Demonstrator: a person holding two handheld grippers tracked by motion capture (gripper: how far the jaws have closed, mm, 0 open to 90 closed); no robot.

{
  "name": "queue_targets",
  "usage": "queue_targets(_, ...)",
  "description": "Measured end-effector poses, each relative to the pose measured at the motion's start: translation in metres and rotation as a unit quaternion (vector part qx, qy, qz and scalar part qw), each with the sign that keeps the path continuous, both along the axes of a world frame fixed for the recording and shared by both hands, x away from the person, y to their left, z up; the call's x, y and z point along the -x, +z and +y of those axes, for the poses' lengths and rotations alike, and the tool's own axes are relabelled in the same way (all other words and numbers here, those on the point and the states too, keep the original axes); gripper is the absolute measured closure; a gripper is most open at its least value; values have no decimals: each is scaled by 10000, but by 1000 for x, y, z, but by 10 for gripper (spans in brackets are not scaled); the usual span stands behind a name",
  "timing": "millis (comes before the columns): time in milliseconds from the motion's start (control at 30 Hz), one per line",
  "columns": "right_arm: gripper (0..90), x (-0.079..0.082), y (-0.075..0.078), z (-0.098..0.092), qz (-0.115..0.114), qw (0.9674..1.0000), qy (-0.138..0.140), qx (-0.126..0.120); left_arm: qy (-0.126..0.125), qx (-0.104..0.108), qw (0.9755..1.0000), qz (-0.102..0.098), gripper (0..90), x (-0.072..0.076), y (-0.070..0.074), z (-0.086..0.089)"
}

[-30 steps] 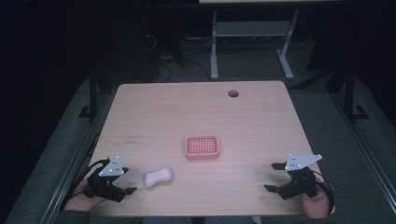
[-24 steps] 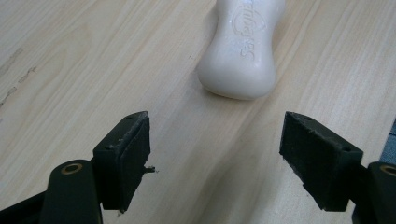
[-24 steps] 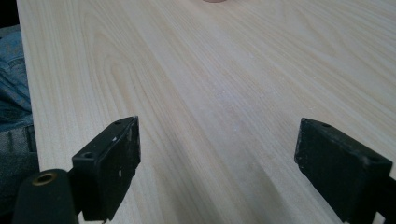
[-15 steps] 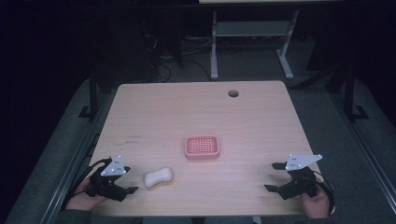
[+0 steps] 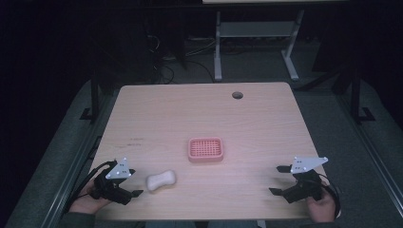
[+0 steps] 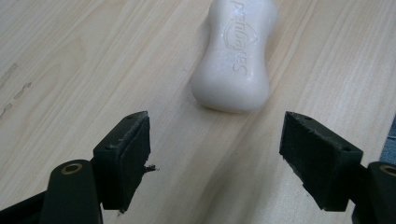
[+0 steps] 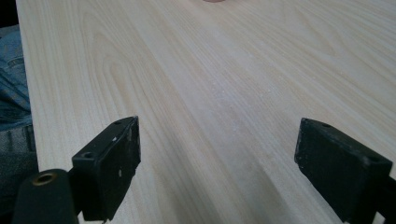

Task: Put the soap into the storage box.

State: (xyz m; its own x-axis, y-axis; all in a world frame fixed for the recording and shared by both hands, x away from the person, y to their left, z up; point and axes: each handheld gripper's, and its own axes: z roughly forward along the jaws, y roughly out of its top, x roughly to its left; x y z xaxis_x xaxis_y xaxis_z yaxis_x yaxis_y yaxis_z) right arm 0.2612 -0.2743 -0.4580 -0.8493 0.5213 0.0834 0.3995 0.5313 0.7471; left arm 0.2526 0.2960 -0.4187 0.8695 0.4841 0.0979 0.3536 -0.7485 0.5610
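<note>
Near the tabletop's front-left corner, the left claw lies low with its jaws spread wide and nothing between them, aimed at a white bar of soap lying flat on the wood just beyond its tips. The soap rests close to the front edge, left of centre, and is not touched. Near the middle of the tabletop sits a pink ridged soap dish, with nothing in it, apart from the bar. By the front-right corner, the right claw is likewise released, its jaws parted over bare wood and well away from both things. Judged from this layout, the work is at its very start: the grasp has not been made, and the lift and the carry to the dish appear to be left.

The left gripper view brings the soap up close, showing its waisted shape and lettering pressed into its top, with the pads short of its near end. The high view gives what that close look lacks: the dish and the spacing between it, the bar and both hands.
</note>
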Motion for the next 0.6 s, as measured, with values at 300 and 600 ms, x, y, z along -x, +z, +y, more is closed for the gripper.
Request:
queue_targets(300,141,0,0,1,15,10000,0,1,-57,44,10000,-20,239,0,2,-3)
queue_targets(600,141,-1,0,1,14,10000,14,7,-123,82,9999,-37,239,-2,3,-8)
